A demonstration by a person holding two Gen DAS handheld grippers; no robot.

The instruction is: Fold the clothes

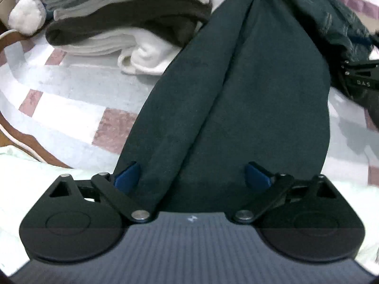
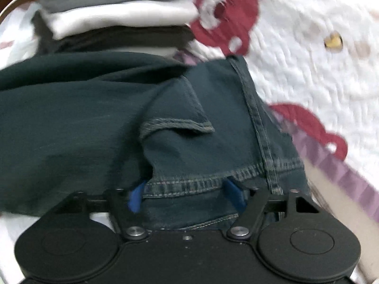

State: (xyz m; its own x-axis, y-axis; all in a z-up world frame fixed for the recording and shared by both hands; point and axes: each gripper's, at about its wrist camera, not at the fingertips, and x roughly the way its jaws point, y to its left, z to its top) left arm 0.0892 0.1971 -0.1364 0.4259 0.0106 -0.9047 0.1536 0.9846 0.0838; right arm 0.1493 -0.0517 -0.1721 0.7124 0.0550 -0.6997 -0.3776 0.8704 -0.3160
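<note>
Dark teal jeans (image 1: 236,94) lie stretched out on the bed. In the left wrist view a long leg runs away from my left gripper (image 1: 192,175). Its blue pads (image 1: 128,175) stand wide apart with the flat cloth between them and nothing pinched. In the right wrist view the stitched hem of the jeans (image 2: 83,118) runs flat between the blue pads (image 2: 234,196) of my right gripper (image 2: 185,197) and on past the right pad. Those jaws stand partly apart, and a fold rises by the left pad. The right gripper's black body (image 1: 362,82) shows at the far right of the left wrist view.
A stack of folded grey, white and dark clothes (image 1: 123,11) (image 2: 113,7) sits just beyond the jeans. Beneath everything is a white quilt with pink squares (image 1: 71,94) and red shapes (image 2: 308,59). A wooden bed edge (image 1: 23,137) curves at the left. A white pompom (image 1: 26,16) lies by the stack.
</note>
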